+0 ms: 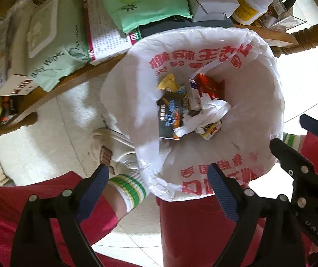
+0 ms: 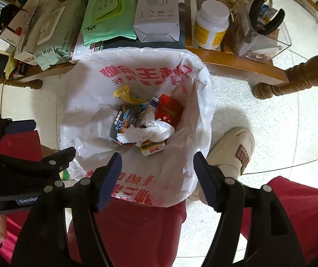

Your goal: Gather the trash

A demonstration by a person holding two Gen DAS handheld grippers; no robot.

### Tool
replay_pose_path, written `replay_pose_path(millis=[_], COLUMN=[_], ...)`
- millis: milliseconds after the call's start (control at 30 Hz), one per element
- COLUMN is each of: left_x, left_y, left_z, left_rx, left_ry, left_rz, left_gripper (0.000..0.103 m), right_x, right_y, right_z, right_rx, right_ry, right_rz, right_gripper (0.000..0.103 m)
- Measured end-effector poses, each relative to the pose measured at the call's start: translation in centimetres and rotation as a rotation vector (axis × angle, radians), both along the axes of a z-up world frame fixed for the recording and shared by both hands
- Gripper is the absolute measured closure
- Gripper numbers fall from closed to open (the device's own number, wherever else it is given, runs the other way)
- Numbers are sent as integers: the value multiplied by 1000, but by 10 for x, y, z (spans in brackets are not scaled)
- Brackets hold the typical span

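Observation:
A bin lined with a white plastic bag (image 1: 254,102) printed in red stands on the floor right below both grippers. Inside lie a black packet (image 1: 170,118), a red box (image 1: 208,86), crumpled white tissue (image 1: 212,111), a yellow wrapper (image 1: 169,83) and a small yellow-red box (image 1: 212,131). My left gripper (image 1: 159,189) hangs open over the bin's near rim, nothing between its fingers. My right gripper (image 2: 157,178) is open too, above the bag (image 2: 92,84) and the tissue (image 2: 150,131), holding nothing. Each gripper shows at the edge of the other's view.
A low wooden table (image 2: 236,60) behind the bin carries baby wipes (image 2: 47,33), a green wipes pack (image 2: 107,13), a white box (image 2: 159,11), a white bottle (image 2: 212,24) and a clear holder with pliers (image 2: 263,29). A person's slippered feet (image 2: 232,149) and red trousers flank the bin.

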State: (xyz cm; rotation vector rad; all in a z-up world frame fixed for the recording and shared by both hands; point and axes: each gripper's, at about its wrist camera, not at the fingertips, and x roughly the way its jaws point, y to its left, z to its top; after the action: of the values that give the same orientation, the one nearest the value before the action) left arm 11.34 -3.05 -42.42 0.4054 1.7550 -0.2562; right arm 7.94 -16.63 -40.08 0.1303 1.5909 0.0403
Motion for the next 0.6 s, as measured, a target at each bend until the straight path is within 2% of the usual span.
replay_pose_path(millis=[167, 333, 433, 600], left_x=[-8, -18, -27, -41], left_y=[-1, 1, 0, -1], left_z=[12, 30, 42, 76], left_rx=[46, 34, 21, -3], left_ry=[-43, -87, -117, -230], left_rz=[-17, 16, 25, 38], left_gripper=[15, 15, 15, 15], right_x=[-8, -19, -30, -48], right_y=[2, 0, 3, 8], right_z=[9, 27, 48, 85], right_rx=[-40, -61, -137, -237], right_ry=[-10, -52, -116, -237], right_rz=[-14, -35, -30, -25], right_gripper=[30, 29, 26, 24])
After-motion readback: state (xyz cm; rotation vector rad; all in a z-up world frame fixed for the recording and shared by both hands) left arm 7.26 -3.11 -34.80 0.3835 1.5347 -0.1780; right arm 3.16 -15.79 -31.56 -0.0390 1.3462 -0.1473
